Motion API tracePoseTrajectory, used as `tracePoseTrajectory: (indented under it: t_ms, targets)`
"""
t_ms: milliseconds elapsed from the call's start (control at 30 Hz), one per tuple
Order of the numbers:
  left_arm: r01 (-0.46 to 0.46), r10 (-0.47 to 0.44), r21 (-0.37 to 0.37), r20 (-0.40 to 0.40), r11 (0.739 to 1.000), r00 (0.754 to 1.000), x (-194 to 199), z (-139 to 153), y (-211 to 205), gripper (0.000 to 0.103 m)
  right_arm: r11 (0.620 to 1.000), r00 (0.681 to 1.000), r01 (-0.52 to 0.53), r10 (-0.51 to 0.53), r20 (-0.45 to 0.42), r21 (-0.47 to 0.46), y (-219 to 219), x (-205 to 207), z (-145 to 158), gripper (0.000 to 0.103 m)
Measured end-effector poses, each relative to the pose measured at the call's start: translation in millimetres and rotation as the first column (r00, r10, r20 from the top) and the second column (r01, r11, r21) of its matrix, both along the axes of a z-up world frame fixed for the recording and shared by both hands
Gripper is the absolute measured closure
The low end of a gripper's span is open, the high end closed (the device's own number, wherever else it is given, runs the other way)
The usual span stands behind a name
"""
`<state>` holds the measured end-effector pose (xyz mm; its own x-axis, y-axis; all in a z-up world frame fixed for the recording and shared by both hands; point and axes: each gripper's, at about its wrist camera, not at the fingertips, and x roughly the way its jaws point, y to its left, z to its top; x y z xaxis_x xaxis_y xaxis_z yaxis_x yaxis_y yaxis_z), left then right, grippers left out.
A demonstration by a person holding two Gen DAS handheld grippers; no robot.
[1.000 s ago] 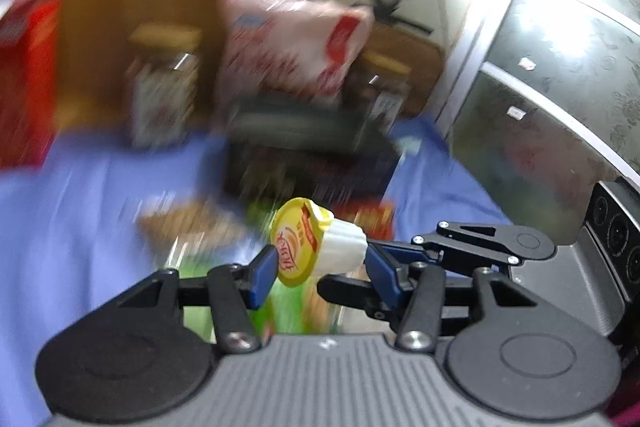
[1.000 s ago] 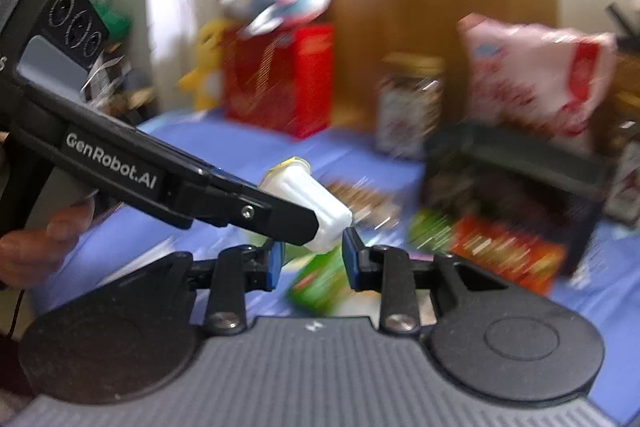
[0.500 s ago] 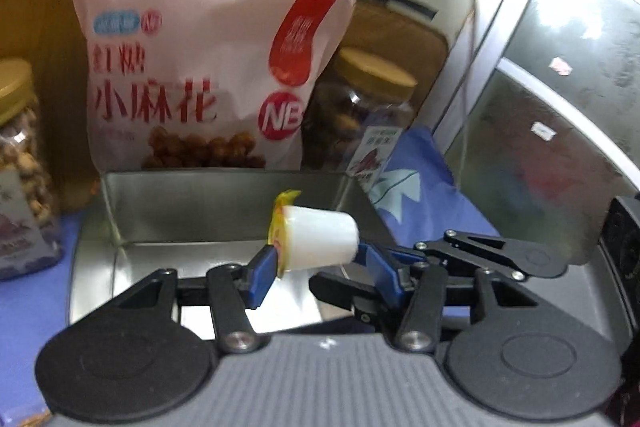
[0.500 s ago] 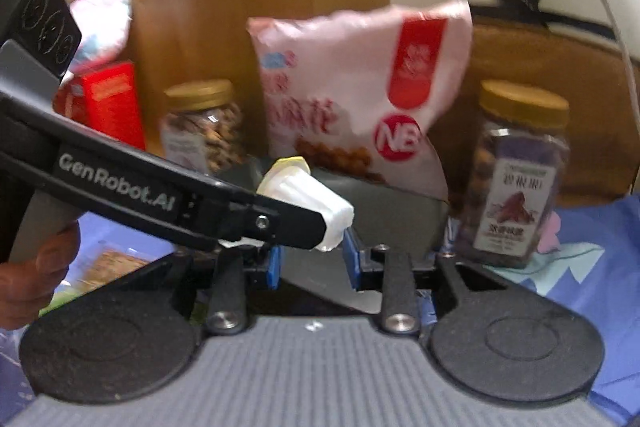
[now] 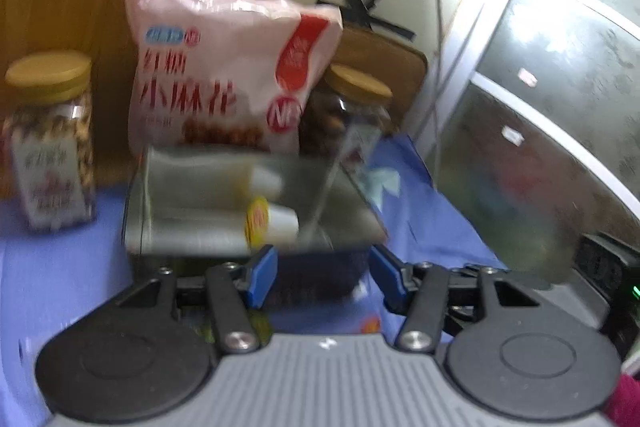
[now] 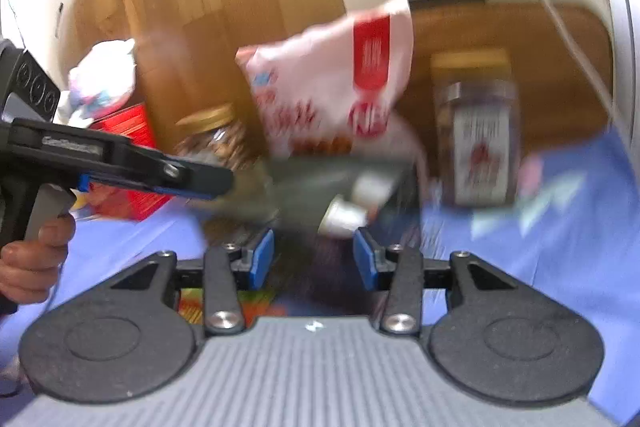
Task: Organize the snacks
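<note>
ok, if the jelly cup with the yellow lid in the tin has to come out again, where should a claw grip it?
Probably across the white tapered body of the jelly cup, coming from above through the open top of the metal tin. It lies on its side with the yellow lid facing left, so the tin walls block a level approach. Blur hides finer detail.

Two jelly cups, two gold-lidded jars, one pink snack bag, one metal tin.

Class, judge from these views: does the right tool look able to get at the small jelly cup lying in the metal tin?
Probably yes. The right tool stands open, the jelly cup lies just ahead in the open-topped metal tin, and only the tin's near wall might hinder.
</note>
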<state>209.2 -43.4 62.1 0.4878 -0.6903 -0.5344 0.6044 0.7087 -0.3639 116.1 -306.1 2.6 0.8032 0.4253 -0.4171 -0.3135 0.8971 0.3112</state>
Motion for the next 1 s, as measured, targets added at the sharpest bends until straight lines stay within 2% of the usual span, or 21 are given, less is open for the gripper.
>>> tracePoseTrajectory:
  t_ms: [67,200,233,300,333,367,500,633,733,833,1000]
  targets:
    - [0.012,-0.012,0.010,-0.029,1.000,0.999,-10,-12,3,0.046,0.999,0.997,-0.013,0.016,-0.069,0.033,0,-3,-16,0.056]
    - [0.000,0.001,0.009,-0.119,1.000,0.993,-17,-40,3,0.046,0.992,0.984,-0.041,0.060,-0.166,0.117,5,-2,-36,0.056]
    - [0.002,-0.001,0.008,-0.142,1.000,0.990,-17,-46,1,0.049,0.989,0.981,-0.050,0.074,-0.181,0.137,6,-2,-39,0.056]
    - [0.003,-0.001,0.011,-0.181,1.000,0.984,-18,-56,-1,0.062,0.985,0.974,-0.068,0.101,-0.204,0.159,11,-2,-41,0.057]
    - [0.002,-0.002,-0.001,-0.184,1.000,0.983,-20,-58,0,0.066,0.985,0.973,-0.070,0.102,-0.208,0.160,13,-6,-40,0.062]
    - [-0.004,0.004,-0.001,-0.184,1.000,0.983,-23,-57,1,0.071,0.985,0.974,-0.069,0.101,-0.203,0.155,15,-12,-38,0.063]
    - [-0.001,-0.005,-0.033,-0.181,0.999,0.983,-36,-50,6,0.073,0.988,0.985,-0.067,0.087,-0.148,0.136,21,-34,-25,0.073]
    - [0.003,-0.006,-0.040,-0.076,0.999,0.997,-57,-25,5,0.072,0.996,0.997,-0.064,0.067,-0.037,0.067,30,-57,-1,0.081]
    - [0.003,-0.003,-0.065,0.001,0.998,1.000,-67,-5,9,0.072,0.998,0.997,-0.057,0.055,0.062,0.033,36,-69,15,0.081]
    - [-0.012,0.014,-0.075,0.025,0.997,1.000,-64,7,12,0.072,0.998,0.993,-0.061,0.058,0.107,0.022,37,-66,25,0.081]
    - [-0.056,0.060,-0.072,0.048,0.996,0.997,-36,23,12,0.072,0.998,0.990,-0.066,0.063,0.124,0.023,40,-32,36,0.081]
